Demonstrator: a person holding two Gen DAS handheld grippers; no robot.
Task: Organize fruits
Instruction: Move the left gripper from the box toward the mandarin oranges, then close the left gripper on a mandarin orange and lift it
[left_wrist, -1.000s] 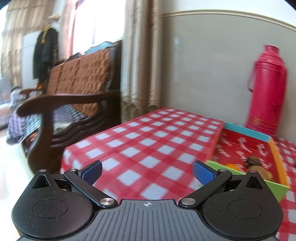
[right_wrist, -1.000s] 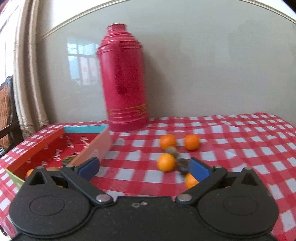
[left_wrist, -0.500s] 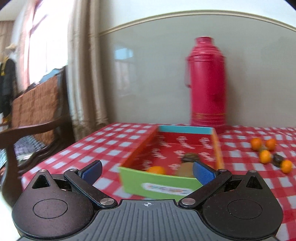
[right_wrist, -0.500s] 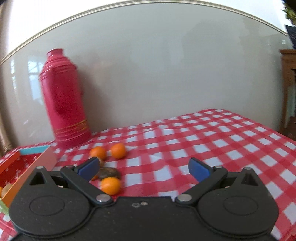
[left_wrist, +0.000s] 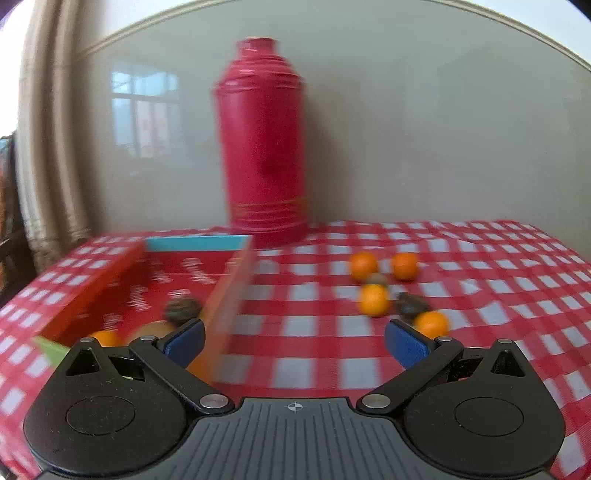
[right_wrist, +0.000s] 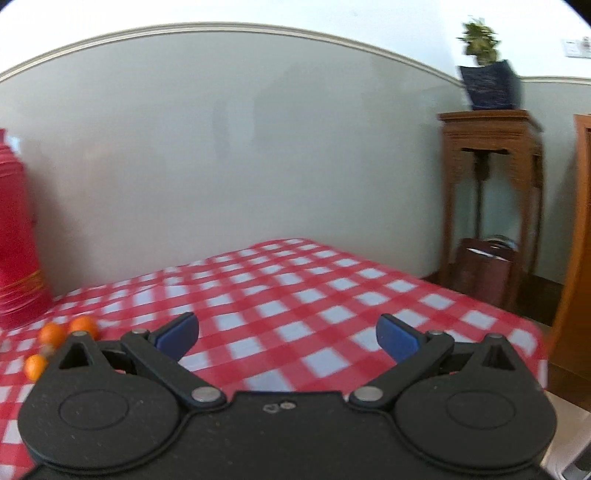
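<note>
Soft, even daylight fills both views; a window reflection (left_wrist: 146, 107) glares on the glossy wall beside the flask (left_wrist: 262, 147). Motion blur smears the box (left_wrist: 225, 295), the oranges (left_wrist: 373, 299), the checked cloth (right_wrist: 295, 291) and the plant (right_wrist: 480, 40). Fisheye distortion bows the wall rail (right_wrist: 221, 27) and darkens the corners. Shadows are faint.

We are swinging the left gripper (left_wrist: 293, 341) rightward, bringing the loose oranges (left_wrist: 373, 300) into view, while the right gripper (right_wrist: 286, 334) is panning past them.
</note>
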